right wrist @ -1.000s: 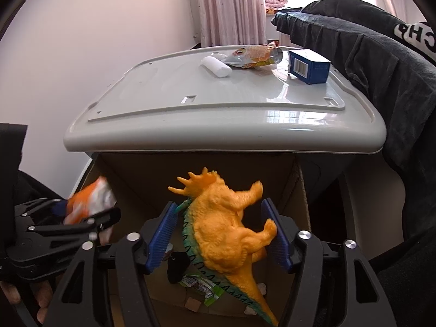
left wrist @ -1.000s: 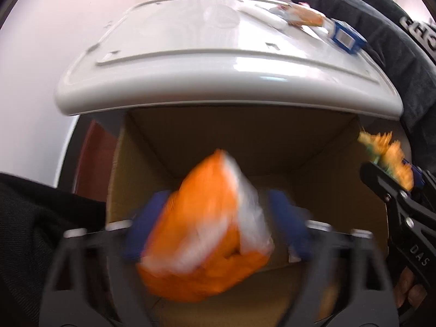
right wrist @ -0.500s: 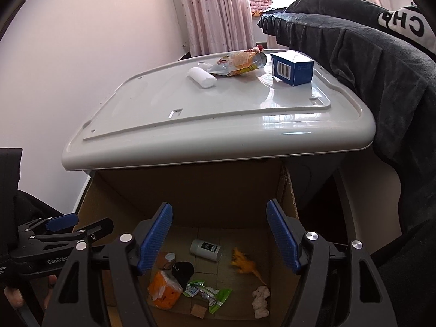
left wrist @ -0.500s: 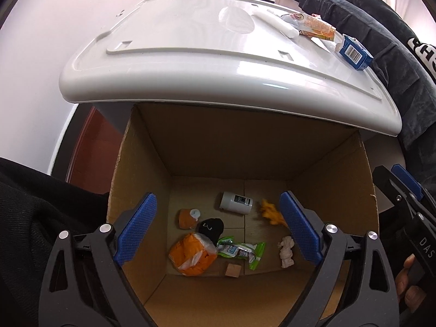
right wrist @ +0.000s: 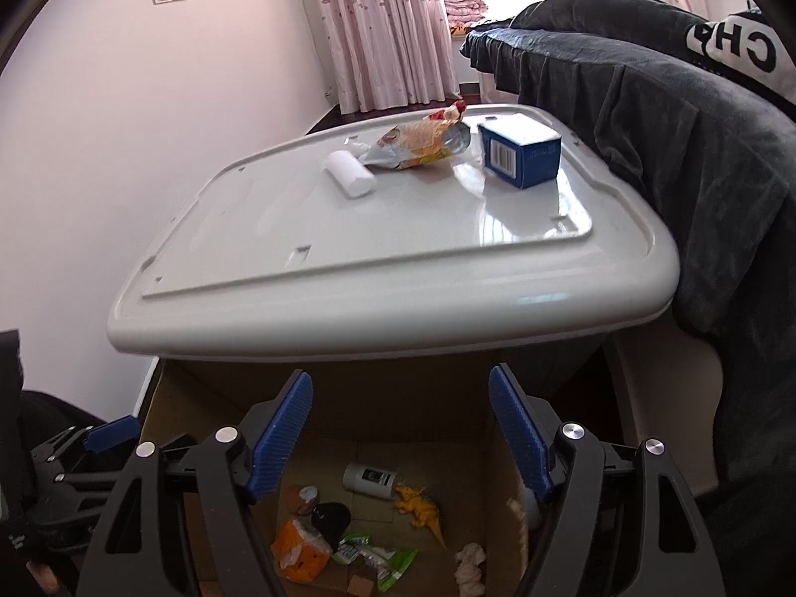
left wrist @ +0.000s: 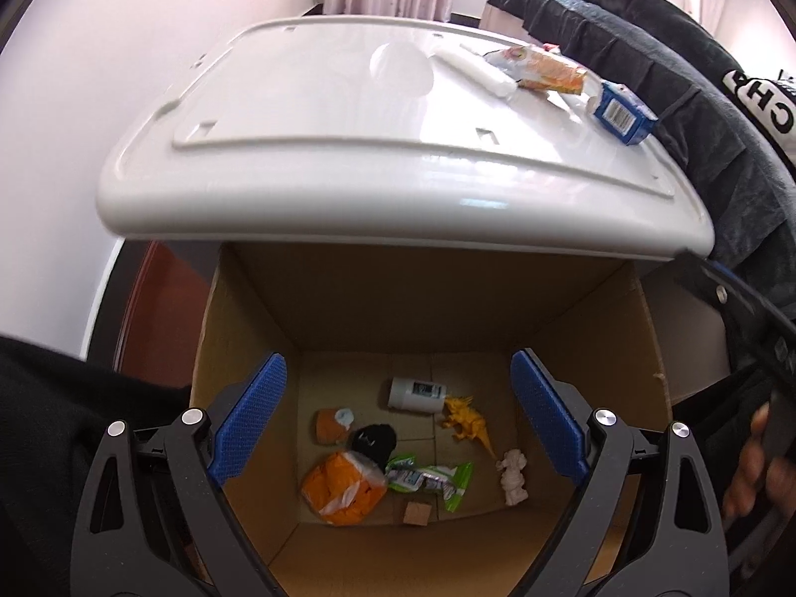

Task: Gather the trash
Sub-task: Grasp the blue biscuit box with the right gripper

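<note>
Cardboard box (left wrist: 627,348) sits on the floor below the near edge of a white lid (right wrist: 378,248), and both tools hang over its mouth with nothing between their blue pads. The left gripper (left wrist: 398,423) stands spread wide and empty; the right gripper (right wrist: 400,435) is likewise parted, and its jaws have just been opening a touch more, empty.

Trash already lies at the bottom of the box: an orange wrapper (left wrist: 343,490), a yellow toy dinosaur (left wrist: 465,420), a white bottle (left wrist: 415,394), a green packet (left wrist: 433,480) and a crumpled tissue (left wrist: 512,467).

Three pieces are left on the lid's far side: a white roll (right wrist: 348,174), a snack pouch (right wrist: 423,142) and a blue carton (right wrist: 520,151). I'd say the next reach should rise clear of the lid's rim first, then come down on the carton across its flat sides, since the glossy top may let it slide.

From the right wrist view the three pieces on the lid show plainly and apart; the left wrist view squashes them at the far edge but looks much deeper into the box.
</note>
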